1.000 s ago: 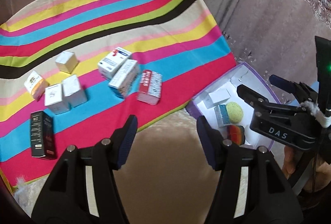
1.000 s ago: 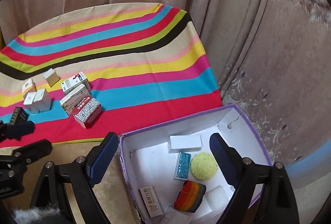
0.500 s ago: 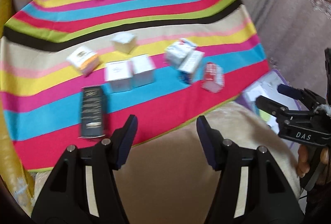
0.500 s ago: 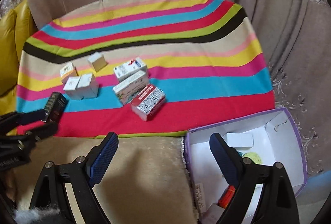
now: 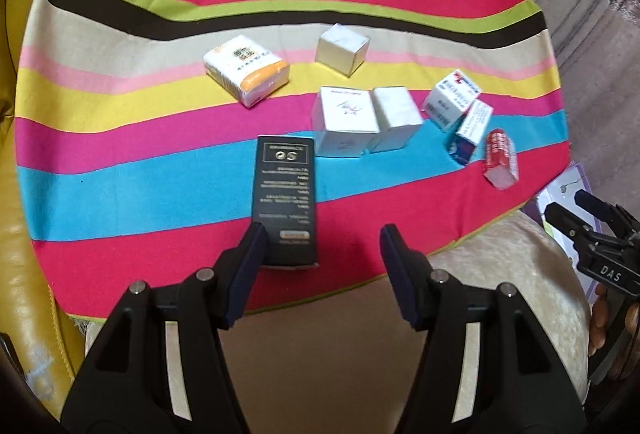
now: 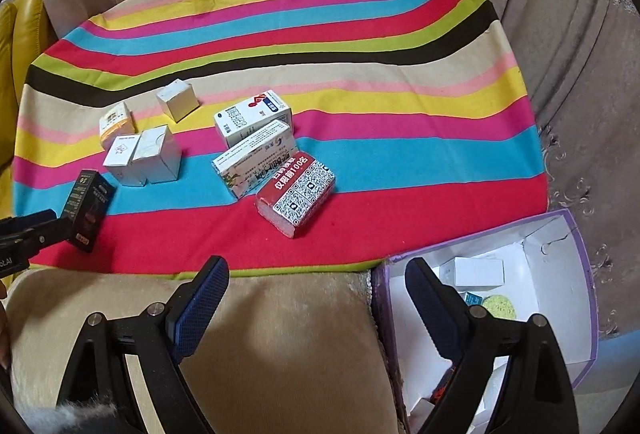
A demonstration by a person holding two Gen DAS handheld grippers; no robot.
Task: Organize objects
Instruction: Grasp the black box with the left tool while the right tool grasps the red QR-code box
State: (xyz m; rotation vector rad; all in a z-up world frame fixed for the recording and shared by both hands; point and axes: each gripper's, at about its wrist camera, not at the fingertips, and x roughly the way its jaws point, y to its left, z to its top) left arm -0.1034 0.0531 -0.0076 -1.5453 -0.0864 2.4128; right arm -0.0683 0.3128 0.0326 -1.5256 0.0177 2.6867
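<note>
Several small boxes lie on a striped cloth (image 5: 160,169). A black box (image 5: 285,193) lies nearest my left gripper (image 5: 322,246), which is open, its left finger beside the box's near end. Behind it are two white boxes (image 5: 346,121), an orange-and-white packet (image 5: 246,69) and a white cube (image 5: 342,47). A red QR-code box (image 6: 298,191) and two white medicine boxes (image 6: 252,117) lie mid-cloth. My right gripper (image 6: 316,294) is open and empty, over the beige cushion (image 6: 280,334) beside the purple box (image 6: 576,258).
The purple box holds a white carton (image 6: 478,272), a yellow sponge (image 6: 496,304) and other small items. A yellow leather seat (image 5: 24,274) lies to the left. Beige curtains (image 6: 572,53) hang behind and to the right.
My left gripper has swung left and forward, from the purple box side to the black box. My right gripper has pulled back from over the purple box and turned left toward the cloth.
</note>
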